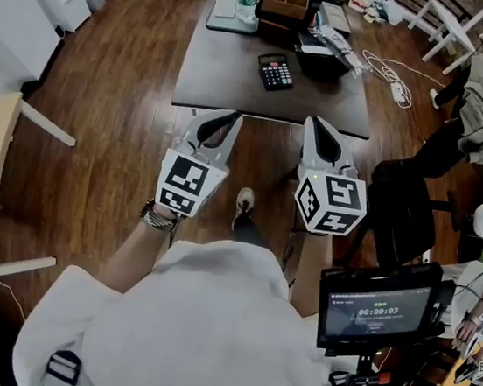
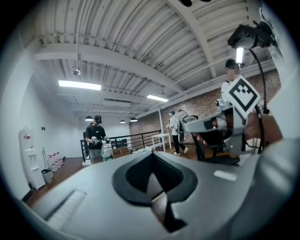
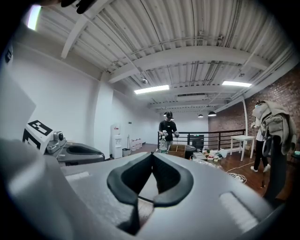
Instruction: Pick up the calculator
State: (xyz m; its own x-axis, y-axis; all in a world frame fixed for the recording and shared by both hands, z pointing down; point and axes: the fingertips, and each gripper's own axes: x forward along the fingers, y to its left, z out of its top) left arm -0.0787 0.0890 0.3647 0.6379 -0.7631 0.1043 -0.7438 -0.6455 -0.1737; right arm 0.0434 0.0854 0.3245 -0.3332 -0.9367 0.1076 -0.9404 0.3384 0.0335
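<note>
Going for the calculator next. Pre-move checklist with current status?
1. Black button calculator in sight, flat on the dark rectangular table: ok.
2. Table bare on calculator's near side: ok.
3. Left claw empty: ok.
4. Right claw empty: ok.
5. Jaws apart for a grasp: not ok, both claws shut.
6. Claws at the calculator: not ok, both well short of it.

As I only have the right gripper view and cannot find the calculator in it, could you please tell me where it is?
Observer: The calculator lies on the dark table, beyond the left hand-held gripper and the right hand-held gripper, roughly midway between them.
Operator: Thank you; is the left one holding anything?
Observer: No, its jaws are together with nothing between them.
</note>
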